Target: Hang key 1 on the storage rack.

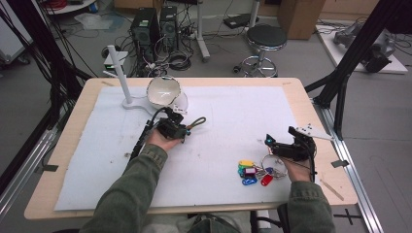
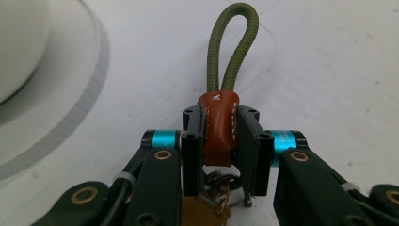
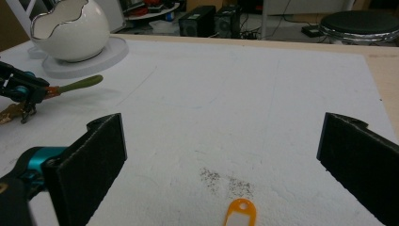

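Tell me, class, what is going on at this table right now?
A person sits at a table with a gripper in each hand. The left gripper is shut on the brown leather tab of a keychain, whose green cord loop points toward a white egg-shaped bowl on a stand. The right gripper is open and hovers near a bunch of keys with coloured tags lying on the white mat, holding nothing.

Both grippers are black with cyan anodized barrels and brass-coloured screws at the linkage pivots. The right gripper (image 1: 268, 141) carries a grey three-cornered plate, black cables trail off each, and the sleeves (image 1: 127, 194) are olive green.
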The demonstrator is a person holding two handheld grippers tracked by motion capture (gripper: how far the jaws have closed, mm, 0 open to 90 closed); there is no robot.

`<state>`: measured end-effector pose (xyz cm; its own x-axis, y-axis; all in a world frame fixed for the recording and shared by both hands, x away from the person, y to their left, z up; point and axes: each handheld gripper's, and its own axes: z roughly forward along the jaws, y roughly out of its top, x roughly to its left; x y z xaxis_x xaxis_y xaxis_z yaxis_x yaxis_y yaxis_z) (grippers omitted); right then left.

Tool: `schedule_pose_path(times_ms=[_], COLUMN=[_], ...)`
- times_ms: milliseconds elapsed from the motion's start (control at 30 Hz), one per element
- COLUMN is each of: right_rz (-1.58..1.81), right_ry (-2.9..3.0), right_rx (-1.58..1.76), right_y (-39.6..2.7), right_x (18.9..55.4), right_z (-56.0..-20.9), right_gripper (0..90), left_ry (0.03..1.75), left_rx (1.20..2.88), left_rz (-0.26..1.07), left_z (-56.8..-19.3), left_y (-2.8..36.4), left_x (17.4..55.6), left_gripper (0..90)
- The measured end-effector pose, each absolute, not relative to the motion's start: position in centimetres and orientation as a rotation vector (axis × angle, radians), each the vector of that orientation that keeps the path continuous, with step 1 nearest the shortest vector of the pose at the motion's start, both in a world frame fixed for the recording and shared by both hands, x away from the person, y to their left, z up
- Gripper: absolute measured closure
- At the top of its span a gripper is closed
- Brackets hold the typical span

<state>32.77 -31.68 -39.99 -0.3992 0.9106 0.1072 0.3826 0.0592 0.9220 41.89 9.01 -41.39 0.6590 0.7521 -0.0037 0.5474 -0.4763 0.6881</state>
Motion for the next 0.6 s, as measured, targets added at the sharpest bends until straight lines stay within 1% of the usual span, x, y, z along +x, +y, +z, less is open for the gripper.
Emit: schedule_pose_path(times_ms=[333, 600], right_rz=[1.332, 1.332], right_ry=[1.824, 1.826], right_rx=[1.291, 1.292], right_y=[-31.6, -31.6], right_x=[32.8, 32.8], right_z=[-40.0, -40.0], right_gripper=[0.8, 0.8], left_ry=[1.033, 1.092], left_rx=[2.169, 2.090], left_rz=[0.424, 0.417], left_z=[-40.0, -38.3], left_y=[10.8, 13.0], left_x=[41.6, 41.2], left_gripper=[72.6, 72.6])
